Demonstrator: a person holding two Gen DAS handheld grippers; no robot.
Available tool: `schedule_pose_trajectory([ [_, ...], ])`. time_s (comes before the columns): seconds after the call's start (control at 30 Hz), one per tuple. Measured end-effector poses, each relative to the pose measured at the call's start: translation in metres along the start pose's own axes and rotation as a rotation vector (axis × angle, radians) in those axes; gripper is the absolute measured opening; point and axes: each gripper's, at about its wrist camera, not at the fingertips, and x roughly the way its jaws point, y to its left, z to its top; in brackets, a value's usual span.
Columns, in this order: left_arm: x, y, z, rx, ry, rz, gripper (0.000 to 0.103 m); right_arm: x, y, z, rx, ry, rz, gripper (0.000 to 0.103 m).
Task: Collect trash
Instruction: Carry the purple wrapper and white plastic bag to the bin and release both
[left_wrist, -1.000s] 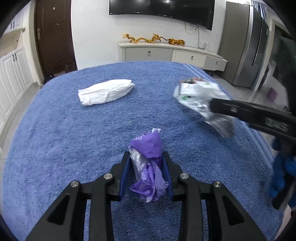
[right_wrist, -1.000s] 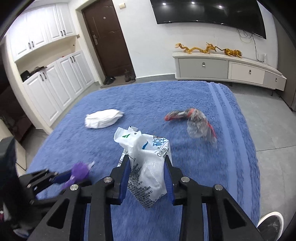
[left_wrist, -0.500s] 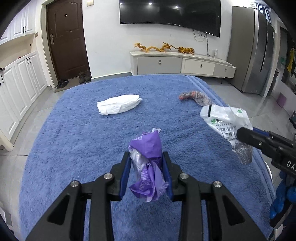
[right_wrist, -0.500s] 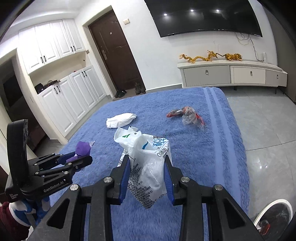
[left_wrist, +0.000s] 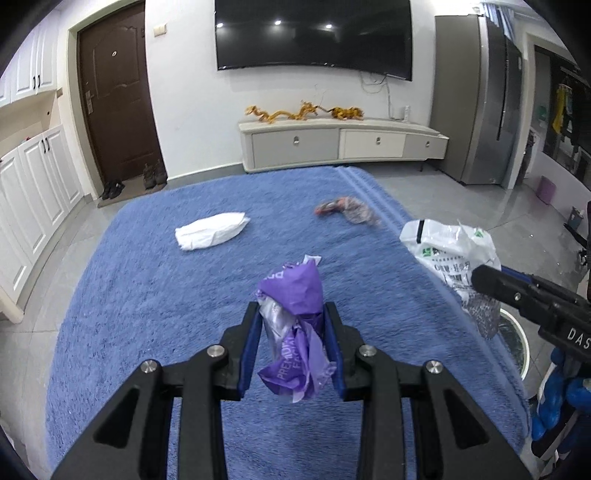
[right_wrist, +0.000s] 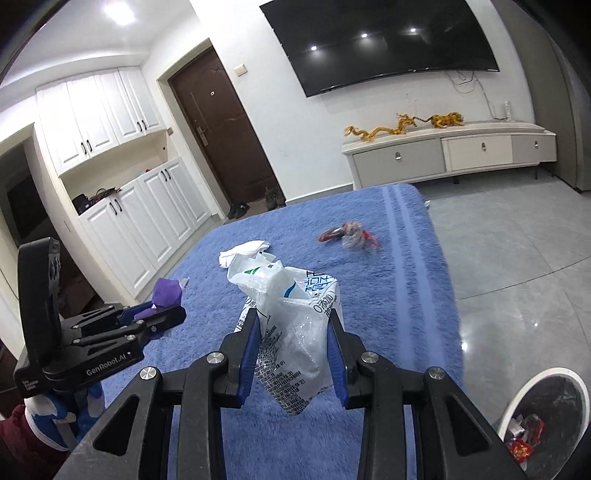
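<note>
My left gripper (left_wrist: 292, 334) is shut on a crumpled purple wrapper (left_wrist: 295, 314), held above the blue carpet (left_wrist: 147, 295). My right gripper (right_wrist: 293, 345) is shut on a white printed plastic bag (right_wrist: 291, 328), also lifted off the carpet. In the left wrist view that white bag (left_wrist: 450, 254) and the right gripper's black body show at the right edge. In the right wrist view the left gripper with the purple wrapper (right_wrist: 166, 293) shows at the left. A white crumpled bag (left_wrist: 212, 234) and a red-and-clear wrapper (left_wrist: 347, 208) lie on the carpet farther off.
A white-rimmed bin (right_wrist: 546, 413) with red wrappers inside stands on the grey tiled floor at the carpet's near right corner. White cupboards (right_wrist: 140, 229) line the left, a low TV cabinet (left_wrist: 340, 142) the far wall. A blue-gloved hand (left_wrist: 561, 402) holds the right gripper.
Both grippers have risen and drawn back from the carpet with their trash still clamped. The right gripper swung toward the right, and the bin has come into view.
</note>
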Motion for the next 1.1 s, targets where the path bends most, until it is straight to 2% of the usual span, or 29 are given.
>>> schedule_pose_trajectory([
  [0.23,-0.024,-0.019,0.006,0.049,-0.067,-0.006,0.031,-0.026,0.002,-0.004,-0.002,-0.030,-0.043,0.032],
  [0.47,-0.038,-0.026,0.004,0.072,-0.119,-0.009,0.031,-0.034,0.007,-0.015,0.001,-0.011,-0.076,0.032],
  [1.1,-0.020,0.006,-0.003,0.021,-0.108,0.014,0.031,-0.005,0.018,-0.023,0.002,0.073,-0.101,0.032],
])
